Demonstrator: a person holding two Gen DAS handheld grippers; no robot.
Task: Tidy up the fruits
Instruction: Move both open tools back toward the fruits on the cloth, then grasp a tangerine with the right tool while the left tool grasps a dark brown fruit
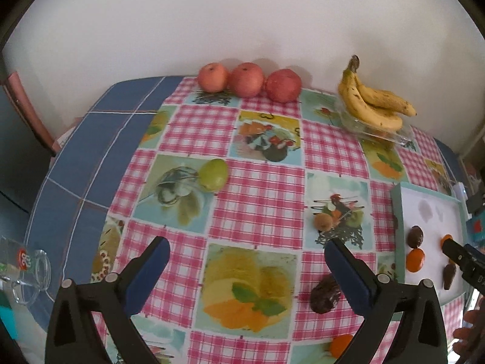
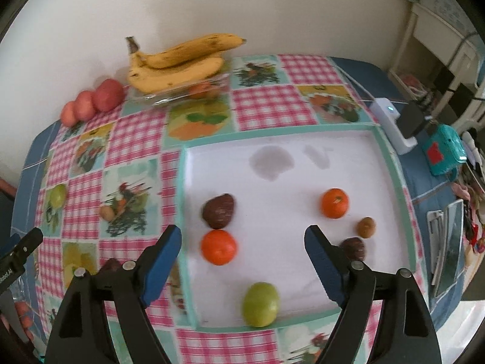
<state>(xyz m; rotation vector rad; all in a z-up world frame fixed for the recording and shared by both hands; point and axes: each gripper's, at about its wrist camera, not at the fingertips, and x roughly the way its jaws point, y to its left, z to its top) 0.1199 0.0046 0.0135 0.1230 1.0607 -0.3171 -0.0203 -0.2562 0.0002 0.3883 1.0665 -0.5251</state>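
A white tray with a teal rim (image 2: 391,163) lies on the patterned tablecloth, also at the right of the left wrist view (image 1: 397,212). In it are two oranges (image 2: 219,247) (image 2: 334,203), a dark fruit (image 2: 219,210), a second dark fruit (image 2: 353,248), a small brown fruit (image 2: 366,227) and a green fruit (image 2: 260,304). My right gripper (image 2: 244,242) is open and empty above the tray. My left gripper (image 1: 247,254) is open and empty over the cloth. Near it lie a dark fruit (image 1: 326,295), a small brown fruit (image 1: 322,222), a green fruit (image 1: 213,173) and an orange (image 1: 341,345).
Three red apples (image 1: 247,79) stand along the wall. Bananas (image 1: 374,100) rest on a clear plastic tray (image 1: 379,135). A glass mug (image 1: 28,268) lies at the table's left edge. A white device (image 2: 394,127) and a teal box (image 2: 444,151) sit right of the tray.
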